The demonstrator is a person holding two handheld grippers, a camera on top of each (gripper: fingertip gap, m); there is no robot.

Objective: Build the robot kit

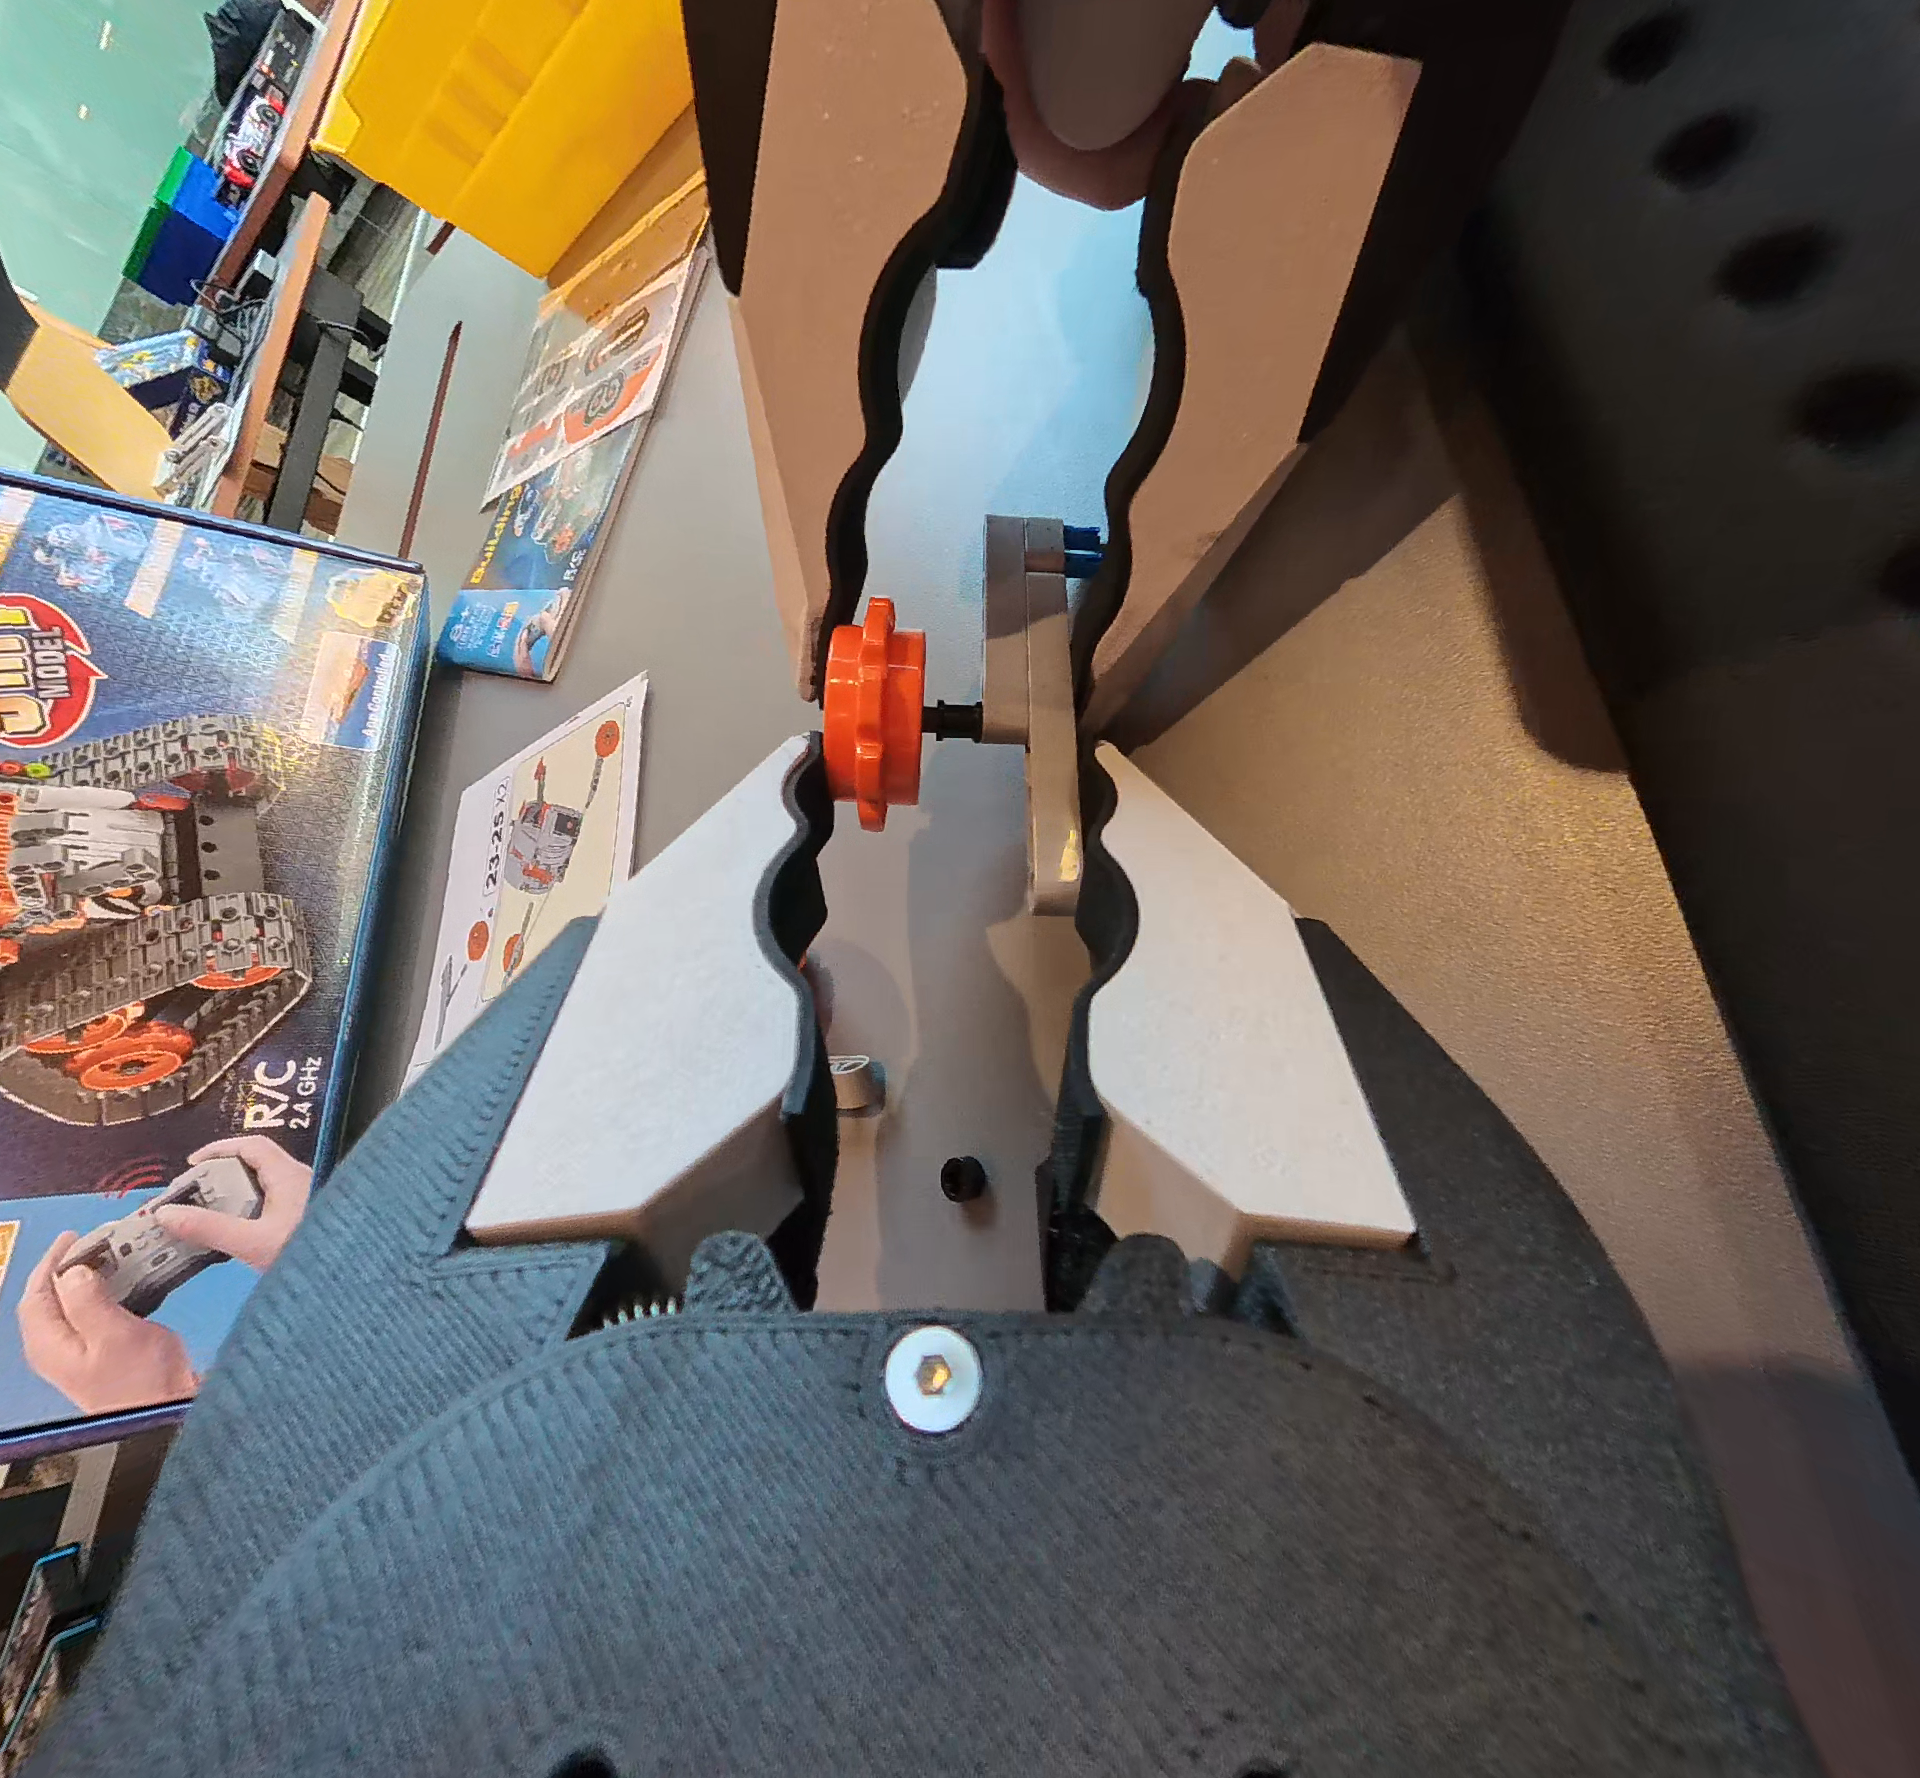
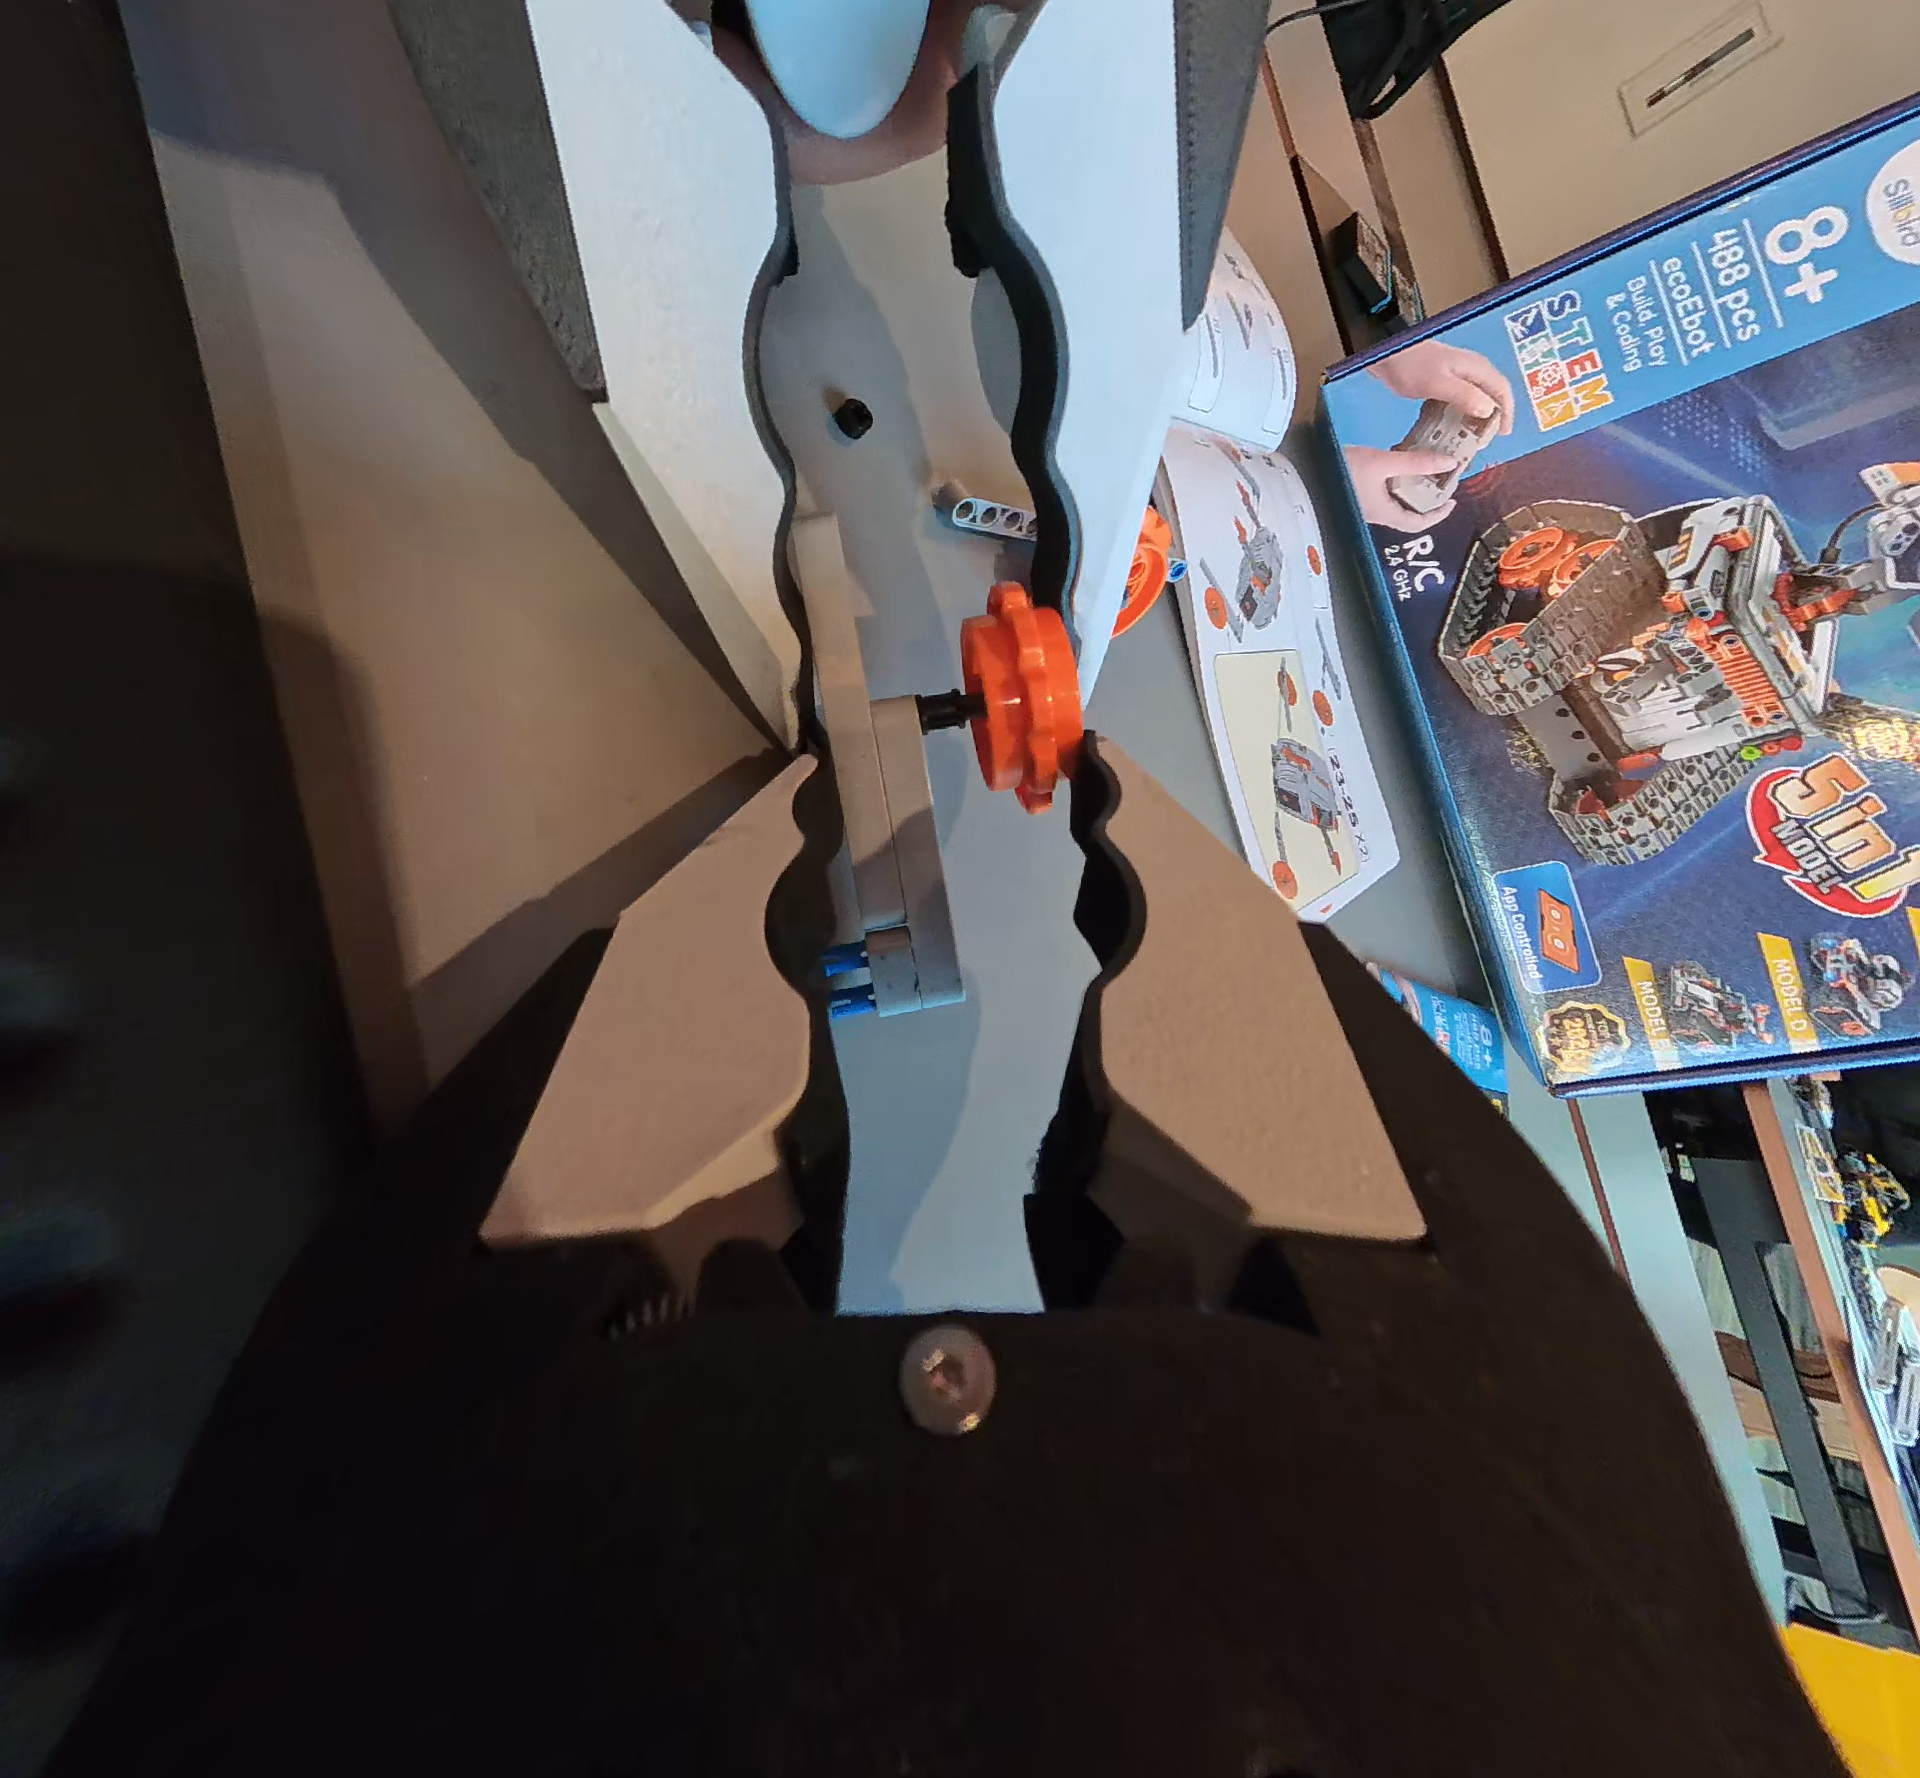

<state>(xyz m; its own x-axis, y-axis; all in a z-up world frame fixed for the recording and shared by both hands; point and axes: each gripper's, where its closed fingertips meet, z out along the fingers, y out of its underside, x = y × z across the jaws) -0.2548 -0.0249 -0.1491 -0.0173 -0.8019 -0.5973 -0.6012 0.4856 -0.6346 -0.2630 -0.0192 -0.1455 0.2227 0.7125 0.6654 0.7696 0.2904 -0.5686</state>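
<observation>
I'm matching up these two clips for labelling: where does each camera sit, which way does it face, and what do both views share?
Left wrist view: sits on the left gripper, looks along its fingers down at the grey table; opposite, the right gripper and a fingertip.
Right wrist view: sits on the right gripper, facing the left gripper head-on, toy box alongside.
Shared: the orange gear pinned to a grey beam, clamped between both grippers' tips; the instruction sheet.

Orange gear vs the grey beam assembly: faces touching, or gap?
Apart. The left wrist view shows the orange gear standing off the grey beam, a short black axle bridging the gap; the right wrist view shows the same.
</observation>
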